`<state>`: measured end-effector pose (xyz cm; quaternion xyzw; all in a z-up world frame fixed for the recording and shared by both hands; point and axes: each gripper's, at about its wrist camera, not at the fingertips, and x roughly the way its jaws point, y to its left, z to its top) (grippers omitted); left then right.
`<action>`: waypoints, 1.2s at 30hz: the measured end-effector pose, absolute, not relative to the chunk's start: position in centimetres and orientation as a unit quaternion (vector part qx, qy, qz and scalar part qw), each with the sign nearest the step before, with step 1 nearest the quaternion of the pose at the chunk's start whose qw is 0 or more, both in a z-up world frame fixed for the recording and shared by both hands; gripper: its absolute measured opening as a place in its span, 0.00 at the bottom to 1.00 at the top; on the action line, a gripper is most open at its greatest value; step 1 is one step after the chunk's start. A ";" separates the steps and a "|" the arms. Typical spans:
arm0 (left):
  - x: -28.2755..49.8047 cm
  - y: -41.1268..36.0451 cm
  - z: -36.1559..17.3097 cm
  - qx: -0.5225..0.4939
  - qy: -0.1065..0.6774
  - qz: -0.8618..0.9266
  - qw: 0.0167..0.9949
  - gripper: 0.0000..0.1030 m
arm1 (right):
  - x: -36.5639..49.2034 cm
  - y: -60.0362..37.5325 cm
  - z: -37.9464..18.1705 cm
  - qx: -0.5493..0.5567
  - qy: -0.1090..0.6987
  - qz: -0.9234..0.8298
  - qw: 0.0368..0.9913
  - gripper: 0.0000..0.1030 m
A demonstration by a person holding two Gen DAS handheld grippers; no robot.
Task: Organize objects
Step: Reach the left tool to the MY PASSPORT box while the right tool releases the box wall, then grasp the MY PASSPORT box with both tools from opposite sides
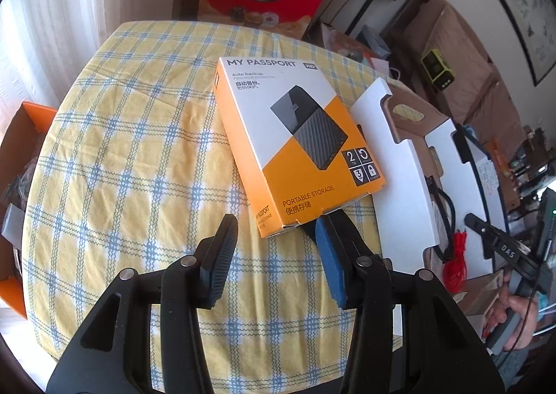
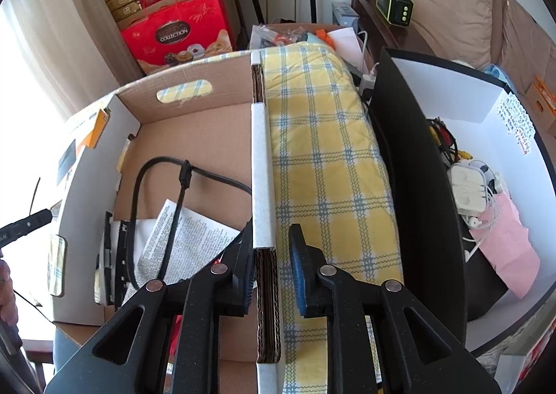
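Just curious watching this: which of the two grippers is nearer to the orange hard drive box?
Left. The left gripper is open right at the near edge of the hard drive box. The right gripper straddles the cardboard box's wall, away from it.

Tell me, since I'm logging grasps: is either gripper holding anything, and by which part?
Nothing is held. The left gripper is open just short of the hard-drive box; the right gripper's open fingers straddle the cardboard box wall.

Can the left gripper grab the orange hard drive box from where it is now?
Probably yes. The left gripper is open, and the My Passport box lies flat on the checked tablecloth just ahead. Its near corner already sits over the right finger, with nothing between.
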<state>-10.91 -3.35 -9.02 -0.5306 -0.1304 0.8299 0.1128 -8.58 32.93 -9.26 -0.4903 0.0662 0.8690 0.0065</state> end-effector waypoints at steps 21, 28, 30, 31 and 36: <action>-13.8 -6.5 -7.9 -0.524 -0.166 0.828 0.112 0.87 | -14.2 21.0 -1.5 -0.449 0.007 0.885 -0.119 0.60; -14.8 -6.5 -8.5 -0.524 -0.162 0.827 0.120 0.88 | -19.4 14.8 -2.0 -0.468 -0.022 0.869 -0.160 0.60; -15.2 -6.5 -8.7 -0.528 -0.174 0.820 0.136 0.88 | -20.8 13.5 -2.8 -0.480 -0.023 0.861 -0.168 0.60; -15.4 -6.5 -8.9 -0.531 -0.180 0.815 0.145 0.88 | -21.4 13.0 -3.3 -0.486 -0.021 0.857 -0.171 0.60; -16.0 -6.8 -9.2 -0.522 -0.161 0.826 0.136 0.88 | -23.9 11.0 -5.5 -0.514 -0.020 0.839 -0.175 0.58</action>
